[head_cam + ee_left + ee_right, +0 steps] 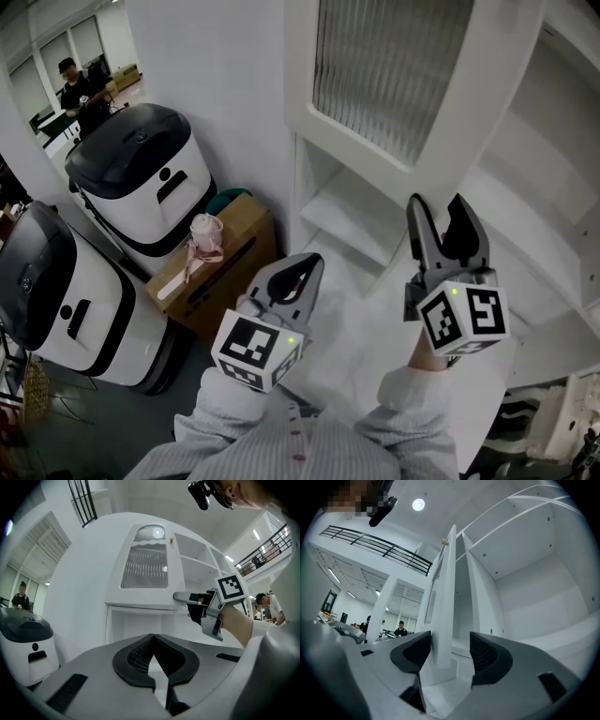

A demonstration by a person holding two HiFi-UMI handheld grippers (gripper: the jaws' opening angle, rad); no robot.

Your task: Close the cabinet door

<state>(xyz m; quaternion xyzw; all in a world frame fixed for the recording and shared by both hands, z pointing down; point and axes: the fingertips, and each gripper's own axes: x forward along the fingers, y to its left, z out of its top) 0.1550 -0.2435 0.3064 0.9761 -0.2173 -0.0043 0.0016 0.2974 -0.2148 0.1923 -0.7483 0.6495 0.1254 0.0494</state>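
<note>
The white cabinet door (394, 75), with a ribbed glass pane, stands swung open in front of the shelves (347, 211). In the head view my right gripper (441, 208) points up at the door's lower corner. In the right gripper view the door's edge (446, 597) stands between the jaws of the right gripper (450, 648); the left pad is close against it, and a gap shows at the right pad. My left gripper (305, 267) hangs lower and to the left, shut on nothing. The left gripper (152, 641) looks at the door (145, 566) and at the right gripper (187, 599).
Two white machines with black lids (141, 173) (56, 300) stand on the floor at the left. A cardboard box (225, 272) with a pink cup (206, 230) on it sits beside the cabinet. People (75, 89) are far off in the room.
</note>
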